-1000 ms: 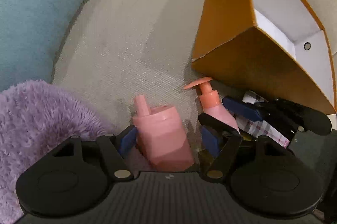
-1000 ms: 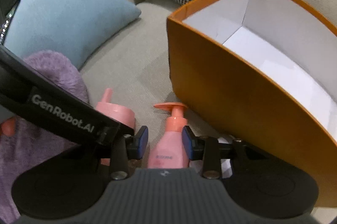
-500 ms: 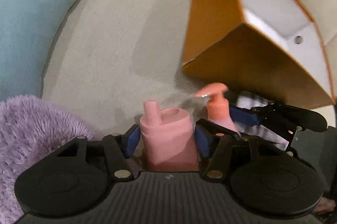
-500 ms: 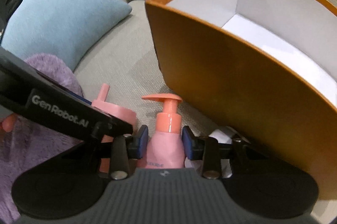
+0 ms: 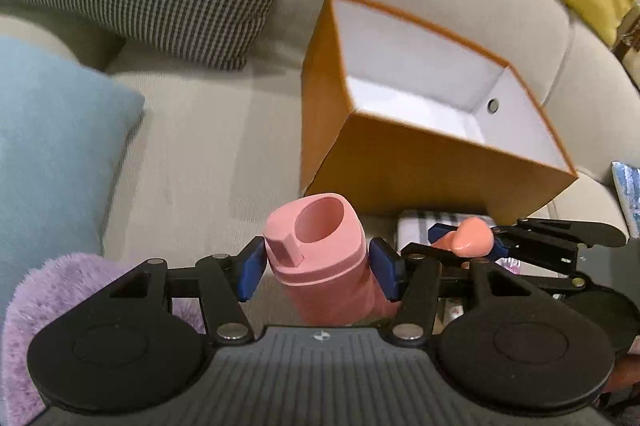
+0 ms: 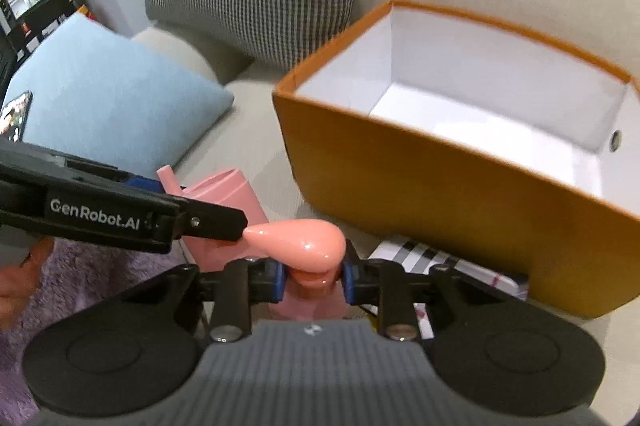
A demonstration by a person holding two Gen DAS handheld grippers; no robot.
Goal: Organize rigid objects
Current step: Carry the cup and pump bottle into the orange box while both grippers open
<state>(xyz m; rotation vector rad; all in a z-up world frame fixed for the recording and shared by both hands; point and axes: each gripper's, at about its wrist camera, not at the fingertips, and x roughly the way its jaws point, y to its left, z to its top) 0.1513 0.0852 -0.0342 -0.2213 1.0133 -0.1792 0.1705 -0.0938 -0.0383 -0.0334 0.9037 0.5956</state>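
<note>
Both tongs clamped: left tongs (image 5: 316, 268) pink bottle (image 5: 320, 258), right tongs (image 6: 312, 276) pump bottle (image 6: 308, 266).

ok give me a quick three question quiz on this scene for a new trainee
1. True or false: the orange box already has a bottle inside it.
2. Which gripper is shut on the pump bottle? A) left B) right C) neither
3. Fill in: the left gripper is shut on a pink ____ with a spout.

Key
1. False. The white inside shows nothing lying in it.
2. B. The right gripper clamps it just under the pump head.
3. Bottle. It is the wide spout bottle, held clear of the sofa seat.
</note>
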